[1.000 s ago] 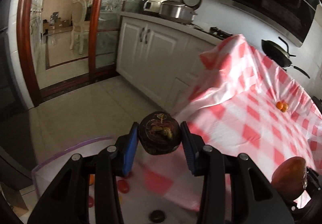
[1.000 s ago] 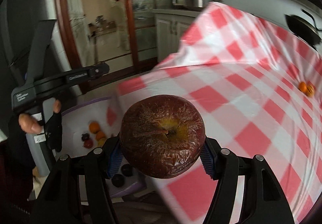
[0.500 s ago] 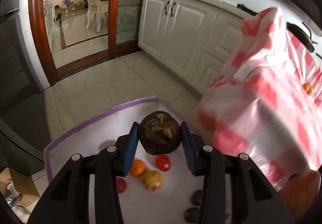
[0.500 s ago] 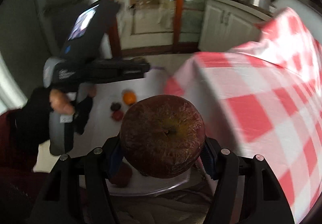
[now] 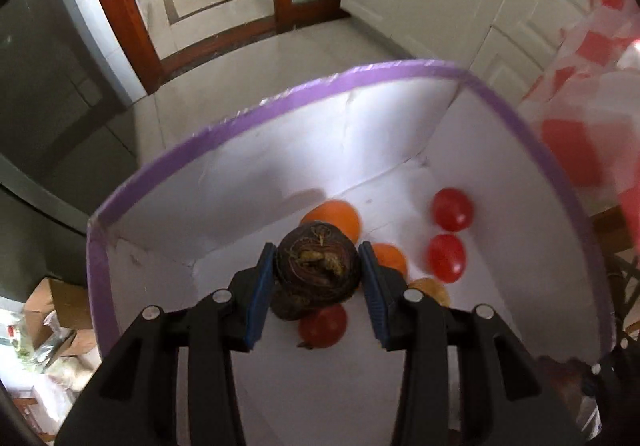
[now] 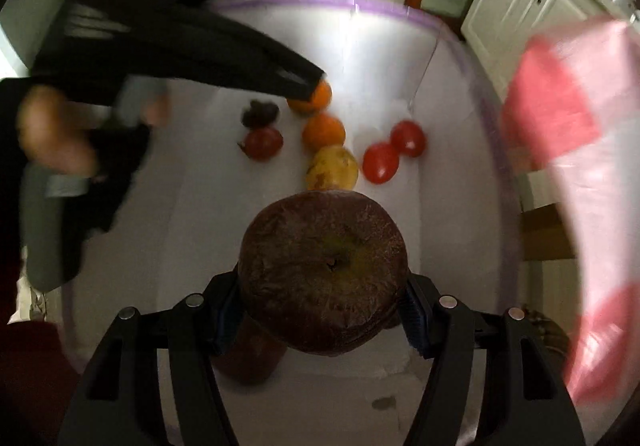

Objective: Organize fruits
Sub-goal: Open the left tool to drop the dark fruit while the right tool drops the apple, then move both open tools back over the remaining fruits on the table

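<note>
**Both grippers held fruit over the purple-rimmed box**

The left gripper (image 5: 318, 272) clamped a small dark wrinkled fruit (image 5: 316, 266) above the white box (image 5: 280, 93), hiding part of the fruit on its floor. The right gripper (image 6: 322, 306) gripped a large brown shrivelled apple (image 6: 324, 274) over the box's near end, covering a reddish fruit (image 6: 250, 362) beneath it. Farther in lay two oranges (image 6: 323, 131), two red tomatoes (image 6: 381, 162), a yellowish fruit (image 6: 332, 167) and a dark blurred lump, perhaps another wrinkled fruit (image 6: 259, 113). The person's hand (image 6: 52, 137) was smeared by motion at the box's left side, and the checked cloth (image 6: 580, 133) at its right was cut off
</note>
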Demonstrator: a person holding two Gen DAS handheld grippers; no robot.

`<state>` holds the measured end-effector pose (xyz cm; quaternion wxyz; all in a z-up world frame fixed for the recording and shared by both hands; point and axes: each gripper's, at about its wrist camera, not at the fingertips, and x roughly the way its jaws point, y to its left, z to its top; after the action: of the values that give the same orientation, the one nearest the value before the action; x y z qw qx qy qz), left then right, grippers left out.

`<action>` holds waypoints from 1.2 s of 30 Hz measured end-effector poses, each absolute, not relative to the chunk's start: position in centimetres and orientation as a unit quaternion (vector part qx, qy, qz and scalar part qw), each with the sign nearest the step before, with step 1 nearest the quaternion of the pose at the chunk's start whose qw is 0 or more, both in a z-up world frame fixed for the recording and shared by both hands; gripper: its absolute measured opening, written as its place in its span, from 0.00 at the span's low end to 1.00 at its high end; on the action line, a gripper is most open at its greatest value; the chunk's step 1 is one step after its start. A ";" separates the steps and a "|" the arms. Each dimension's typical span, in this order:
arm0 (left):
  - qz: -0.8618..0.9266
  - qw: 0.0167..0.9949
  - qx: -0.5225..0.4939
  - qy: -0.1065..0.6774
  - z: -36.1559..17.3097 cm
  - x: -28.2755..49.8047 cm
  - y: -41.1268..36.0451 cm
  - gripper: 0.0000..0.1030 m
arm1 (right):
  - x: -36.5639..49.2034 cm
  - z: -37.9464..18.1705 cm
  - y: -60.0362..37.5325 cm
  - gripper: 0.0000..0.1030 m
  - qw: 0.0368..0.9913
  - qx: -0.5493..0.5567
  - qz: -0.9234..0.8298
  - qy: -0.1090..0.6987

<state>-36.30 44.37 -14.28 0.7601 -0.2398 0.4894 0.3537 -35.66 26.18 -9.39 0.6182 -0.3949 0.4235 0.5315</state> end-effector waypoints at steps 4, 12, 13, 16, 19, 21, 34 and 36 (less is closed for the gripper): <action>0.359 0.749 -0.231 0.506 -15.0 -36.0 44.5 0.41 | -34.5 -11.7 27.0 0.62 0.603 -0.415 0.507 0.454; 0.365 0.738 -0.207 0.529 -15.6 -35.3 44.0 0.41 | -34.8 -11.8 27.1 0.62 0.593 -0.434 0.509 0.448; 0.364 0.737 -0.204 0.532 -15.6 -35.2 44.0 0.42 | -34.7 -11.8 27.1 0.62 0.592 -0.434 0.508 0.451; 0.365 0.738 -0.205 0.530 -15.5 -35.2 44.1 0.56 | -34.7 -11.7 27.3 0.62 0.592 -0.436 0.508 0.449; 0.367 0.738 -0.211 0.525 -15.2 -35.3 44.5 0.71 | -35.6 -11.7 26.4 0.64 0.594 -0.444 0.508 0.438; 0.370 0.739 -0.213 0.521 -15.0 -35.2 44.7 0.77 | -36.1 -10.9 26.3 0.74 0.605 -0.435 0.518 0.420; 0.397 0.793 -0.139 0.442 -5.8 -33.0 41.8 0.84 | -36.3 2.5 19.8 0.77 0.686 -0.316 0.579 0.307; 0.396 0.818 -0.120 0.400 -2.6 -32.0 40.0 0.93 | -35.4 5.7 18.0 0.81 0.709 -0.276 0.583 0.286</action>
<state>-31.99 40.03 -2.65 0.8180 -0.1200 0.3998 0.3959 -35.43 17.99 5.67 0.7086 -0.2761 0.2860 0.5830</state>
